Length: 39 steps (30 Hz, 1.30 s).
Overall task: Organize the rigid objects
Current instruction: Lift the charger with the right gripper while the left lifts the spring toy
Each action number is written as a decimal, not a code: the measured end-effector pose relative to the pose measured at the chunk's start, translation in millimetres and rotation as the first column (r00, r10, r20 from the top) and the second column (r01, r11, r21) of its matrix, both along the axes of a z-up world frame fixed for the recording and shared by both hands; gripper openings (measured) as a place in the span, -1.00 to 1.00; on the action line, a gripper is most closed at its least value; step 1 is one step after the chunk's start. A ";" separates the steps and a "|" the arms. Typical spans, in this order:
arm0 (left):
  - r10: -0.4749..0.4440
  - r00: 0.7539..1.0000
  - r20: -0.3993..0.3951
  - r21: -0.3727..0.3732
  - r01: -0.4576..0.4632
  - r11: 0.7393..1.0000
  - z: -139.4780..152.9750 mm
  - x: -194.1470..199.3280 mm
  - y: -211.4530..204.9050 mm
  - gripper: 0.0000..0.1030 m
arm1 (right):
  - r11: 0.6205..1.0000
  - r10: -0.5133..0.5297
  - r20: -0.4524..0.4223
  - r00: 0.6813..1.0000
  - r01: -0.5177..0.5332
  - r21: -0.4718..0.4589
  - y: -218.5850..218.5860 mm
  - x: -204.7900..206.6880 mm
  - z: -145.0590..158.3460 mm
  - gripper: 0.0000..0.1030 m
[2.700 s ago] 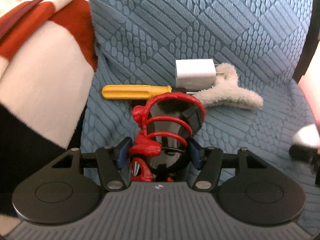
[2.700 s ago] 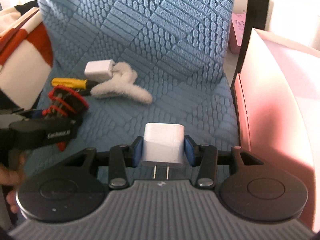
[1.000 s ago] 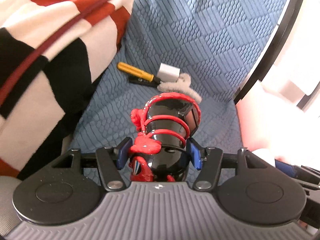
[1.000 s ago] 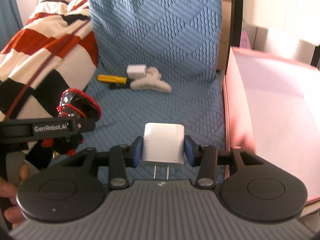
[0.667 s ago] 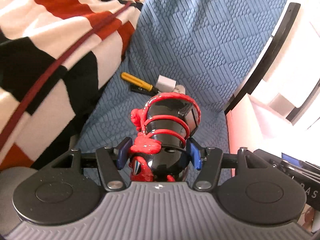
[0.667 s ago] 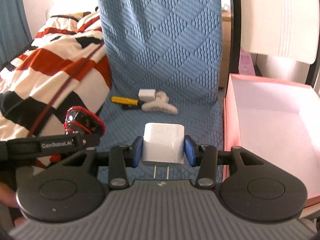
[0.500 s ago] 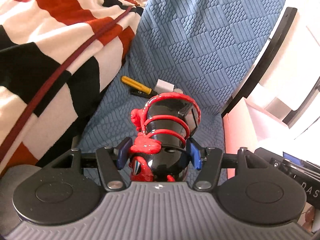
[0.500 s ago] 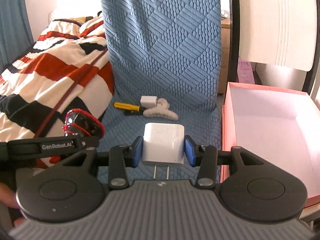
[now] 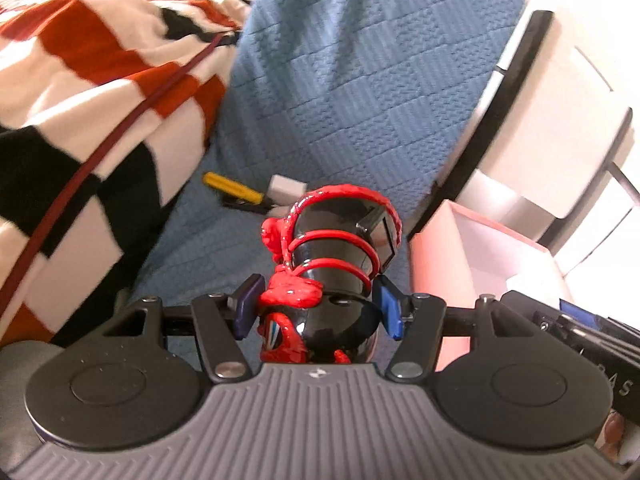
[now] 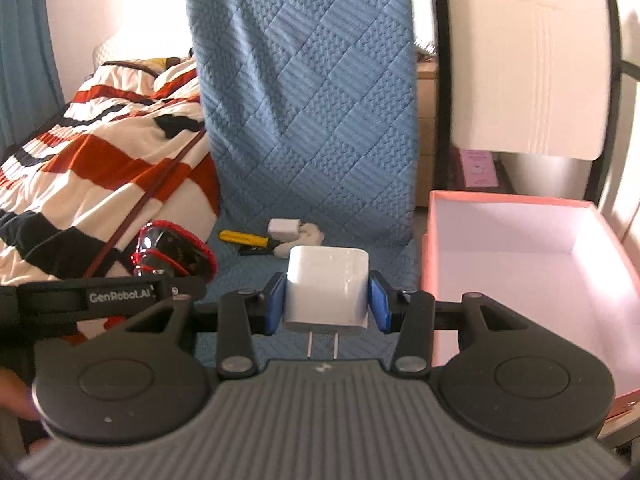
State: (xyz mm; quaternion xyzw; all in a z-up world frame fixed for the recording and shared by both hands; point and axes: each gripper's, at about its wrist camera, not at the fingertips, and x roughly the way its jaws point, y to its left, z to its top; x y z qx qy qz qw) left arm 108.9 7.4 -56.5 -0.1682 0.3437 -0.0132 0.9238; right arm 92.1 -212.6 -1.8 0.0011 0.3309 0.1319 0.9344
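Note:
My left gripper (image 9: 318,304) is shut on a black toy wrapped in red coils (image 9: 336,256), held high above the blue chair seat. That toy (image 10: 172,252) shows again at the left of the right wrist view. My right gripper (image 10: 327,302) is shut on a white charger (image 10: 326,288) with its prongs pointing back at the camera. Left behind on the seat lie a yellow-handled screwdriver (image 10: 244,239), a second white charger (image 10: 283,227) and a fuzzy white clip (image 10: 310,236). An open pink box (image 10: 520,256) stands right of the chair.
A red, white and black striped blanket (image 10: 100,152) is heaped left of the blue quilted chair back (image 10: 308,92). A white chair back (image 10: 532,72) rises behind the box. A person's fingers (image 10: 16,396) show at the lower left.
Both grippers have risen and drawn back from the seat with their loads. The seat objects look smaller and farther, and more of the pink box has come into view.

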 end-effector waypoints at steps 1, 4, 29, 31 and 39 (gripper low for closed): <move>-0.009 1.000 0.005 0.001 0.009 1.000 2.7 1.2 -5.9 0.27 | 1.000 -0.010 0.004 1.000 0.010 0.000 -5.2 -1.2 1.4 -0.10; -0.044 0.999 0.013 -0.005 0.044 0.999 10.2 5.0 -24.4 0.27 | 0.999 -0.044 0.015 0.999 0.044 0.001 -21.0 -4.5 5.2 -0.10; -0.286 0.958 -0.005 0.007 0.286 0.958 0.9 40.0 -182.3 0.27 | 0.964 -0.265 0.004 0.964 0.265 -0.001 -146.2 -16.2 0.9 -0.10; -0.301 0.954 -0.015 0.011 0.301 0.954 -4.2 45.0 -192.2 0.27 | 0.959 -0.284 -0.010 0.959 0.284 -0.001 -155.4 -12.4 -4.8 -0.10; -0.339 0.940 -0.047 0.023 0.340 0.940 -26.0 73.1 -221.6 0.27 | 0.942 -0.335 -0.062 0.940 0.336 0.012 -179.7 5.8 -32.6 -0.10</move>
